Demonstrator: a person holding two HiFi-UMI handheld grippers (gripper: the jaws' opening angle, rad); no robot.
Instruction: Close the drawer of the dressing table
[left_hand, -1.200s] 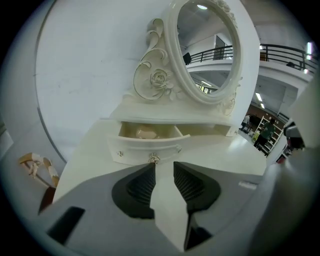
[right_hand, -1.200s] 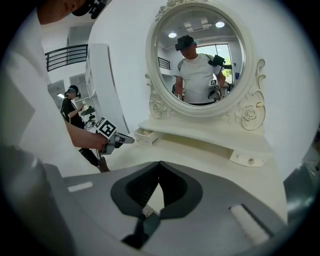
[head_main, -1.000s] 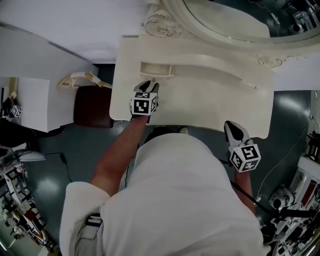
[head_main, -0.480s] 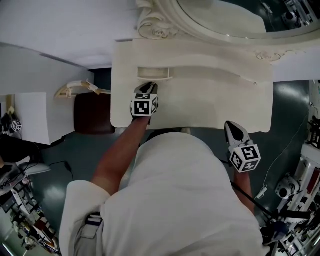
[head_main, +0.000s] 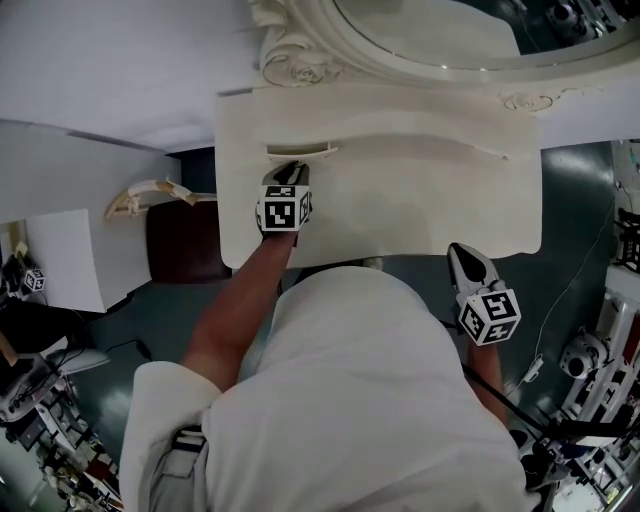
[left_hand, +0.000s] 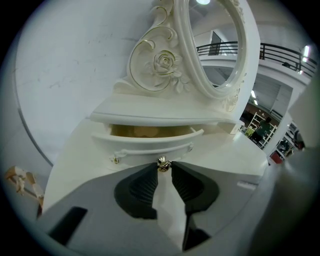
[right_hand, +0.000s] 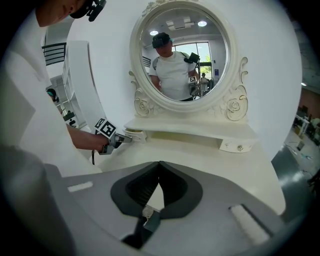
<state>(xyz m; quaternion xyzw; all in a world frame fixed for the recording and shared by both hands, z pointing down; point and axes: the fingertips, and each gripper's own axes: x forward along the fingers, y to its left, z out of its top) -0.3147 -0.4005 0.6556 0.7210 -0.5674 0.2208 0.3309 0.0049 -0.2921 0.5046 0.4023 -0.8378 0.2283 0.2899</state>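
The cream dressing table (head_main: 430, 200) has a small left drawer (head_main: 300, 151) that stands a little way out under the mirror shelf. In the left gripper view the drawer front (left_hand: 150, 142) shows a gap above it, and its gold knob (left_hand: 162, 163) sits pinched between the tips of my left gripper (left_hand: 163, 167). From the head view my left gripper (head_main: 293, 170) reaches over the tabletop to that drawer. My right gripper (head_main: 462, 250) hangs shut off the table's front right edge, holding nothing; its jaws meet in the right gripper view (right_hand: 159, 165).
An oval mirror (head_main: 430, 40) in a carved frame rises behind the shelf. A second small drawer (right_hand: 236, 145) sits at the shelf's right end. A dark stool (head_main: 185, 240) and white panels stand left of the table. Equipment racks line the floor's edges.
My left gripper has moved toward the mirror with the knob, and the drawer has slid inward, showing less of its inside. The right gripper has stayed put.
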